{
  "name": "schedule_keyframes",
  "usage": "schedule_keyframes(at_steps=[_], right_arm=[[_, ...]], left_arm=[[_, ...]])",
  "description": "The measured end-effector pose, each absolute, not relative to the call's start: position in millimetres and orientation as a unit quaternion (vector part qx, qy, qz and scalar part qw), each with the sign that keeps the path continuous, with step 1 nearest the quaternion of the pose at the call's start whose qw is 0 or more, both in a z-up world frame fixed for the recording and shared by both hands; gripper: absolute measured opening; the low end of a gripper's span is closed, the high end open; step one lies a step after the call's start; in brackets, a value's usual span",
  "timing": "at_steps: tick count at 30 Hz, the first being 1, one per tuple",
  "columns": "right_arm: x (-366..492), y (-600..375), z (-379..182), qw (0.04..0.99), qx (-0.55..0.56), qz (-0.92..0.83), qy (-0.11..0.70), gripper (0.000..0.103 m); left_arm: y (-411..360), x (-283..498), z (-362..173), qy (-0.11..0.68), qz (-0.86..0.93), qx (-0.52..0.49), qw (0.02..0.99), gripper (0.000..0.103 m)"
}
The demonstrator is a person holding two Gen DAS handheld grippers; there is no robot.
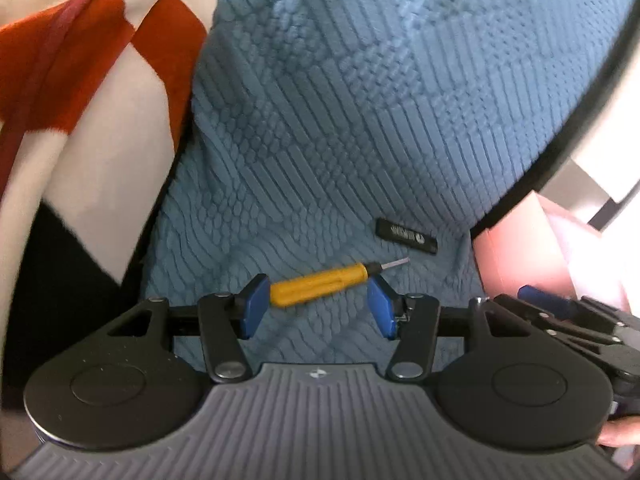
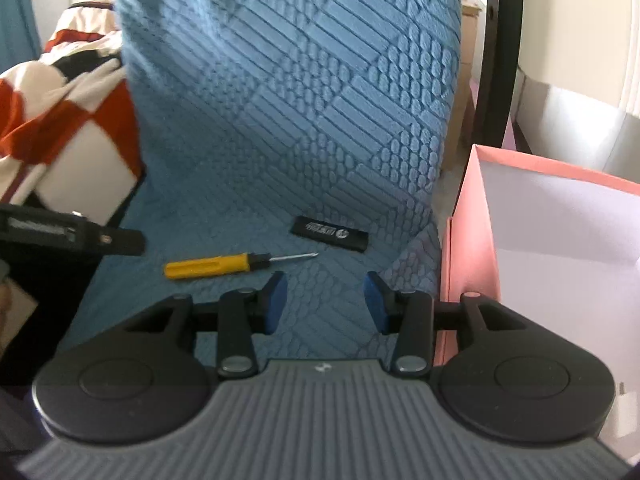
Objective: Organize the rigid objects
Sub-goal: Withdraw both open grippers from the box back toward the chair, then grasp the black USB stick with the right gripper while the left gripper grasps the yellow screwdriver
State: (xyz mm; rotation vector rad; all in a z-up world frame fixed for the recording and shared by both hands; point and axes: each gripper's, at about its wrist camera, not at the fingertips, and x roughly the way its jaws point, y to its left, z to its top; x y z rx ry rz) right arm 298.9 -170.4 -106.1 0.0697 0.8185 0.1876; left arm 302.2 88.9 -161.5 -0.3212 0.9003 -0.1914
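A: Screwdriver first: where does it sit?

B: Just ahead of the left gripper, lying crosswise. Its yellow handle reaches across most of the gap between the blue pads, but they are not pressing on it; those jaws are released and parted.

A: And the right gripper?

B: Parted too, with nothing between its jaws, only cloth. From that side the screwdriver lies ahead and to the left, and a small black bar with pale print lies straight ahead, a little beyond the tips.

A: So how far along are we?

B: Early, by my reckoning. Both pieces lie loose on the cloth, near each other but not touching. The pink box just to the right of the right jaws looks empty in the part I can see, so if that is where they belong, both are left to do.

A: What are they lying on?

B: A blue quilted cover with a ribbed and scaled pattern, soft and slightly rumpled. Off to the left is a red, white and black checked blanket. To the right stands a curved black frame, with a pale wall behind.
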Motion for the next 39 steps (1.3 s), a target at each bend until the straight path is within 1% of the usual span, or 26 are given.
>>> schedule_keyframes(at_steps=[5, 10, 14, 17, 19, 21, 25, 27, 30, 33, 35, 36, 39], right_arm=[[324.3, -169.4, -114.0, 0.912, 0.04, 0.085, 0.4, 0.046], [355.2, -164.8, -128.3, 0.899, 0.052, 0.084, 0.426, 0.046], [382.6, -150.5, -139.2, 0.891, 0.011, 0.116, 0.439, 0.047], [400.9, -140.9, -150.0, 0.888, -0.014, 0.137, 0.439, 0.049], [411.9, -137.0, -158.5, 0.884, -0.025, 0.146, 0.444, 0.056], [422.8, -135.8, -167.1, 0.877, -0.026, 0.152, 0.456, 0.058], [436.0, -130.7, -177.6, 0.87, -0.058, 0.151, 0.466, 0.058], [442.7, -130.5, -183.0, 0.863, -0.055, 0.158, 0.477, 0.058], [446.5, -130.0, -191.9, 0.858, -0.051, 0.159, 0.486, 0.069], [448.2, -133.2, -194.5, 0.856, -0.031, 0.153, 0.492, 0.068], [446.5, -137.5, -192.0, 0.855, -0.03, 0.151, 0.495, 0.061], [446.0, -138.1, -190.9, 0.855, -0.03, 0.15, 0.496, 0.053], [445.4, -140.0, -185.0, 0.858, -0.036, 0.142, 0.493, 0.043]], left_arm=[[95.6, 327.1, -167.8, 0.446, -0.082, -0.13, 0.882, 0.06], [79.3, 343.7, -181.2, 0.468, -0.11, -0.079, 0.873, 0.06], [59.7, 351.3, -195.8, 0.483, -0.135, -0.032, 0.864, 0.059], [50.8, 355.4, -204.2, 0.493, -0.143, -0.016, 0.858, 0.058], [46.0, 357.3, -206.9, 0.494, -0.147, -0.004, 0.857, 0.058], [42.6, 357.6, -207.9, 0.491, -0.146, 0.009, 0.859, 0.058], [44.2, 359.9, -212.5, 0.497, -0.145, 0.012, 0.855, 0.058], [43.3, 360.9, -214.5, 0.497, -0.149, 0.017, 0.855, 0.058], [40.5, 360.7, -215.1, 0.49, -0.157, 0.019, 0.858, 0.058], [36.4, 360.1, -215.9, 0.485, -0.164, 0.028, 0.858, 0.058], [33.9, 361.3, -218.5, 0.486, -0.163, 0.035, 0.858, 0.058], [33.0, 361.7, -220.1, 0.487, -0.161, 0.039, 0.857, 0.058], [31.8, 362.8, -225.9, 0.492, -0.157, 0.045, 0.855, 0.058]])
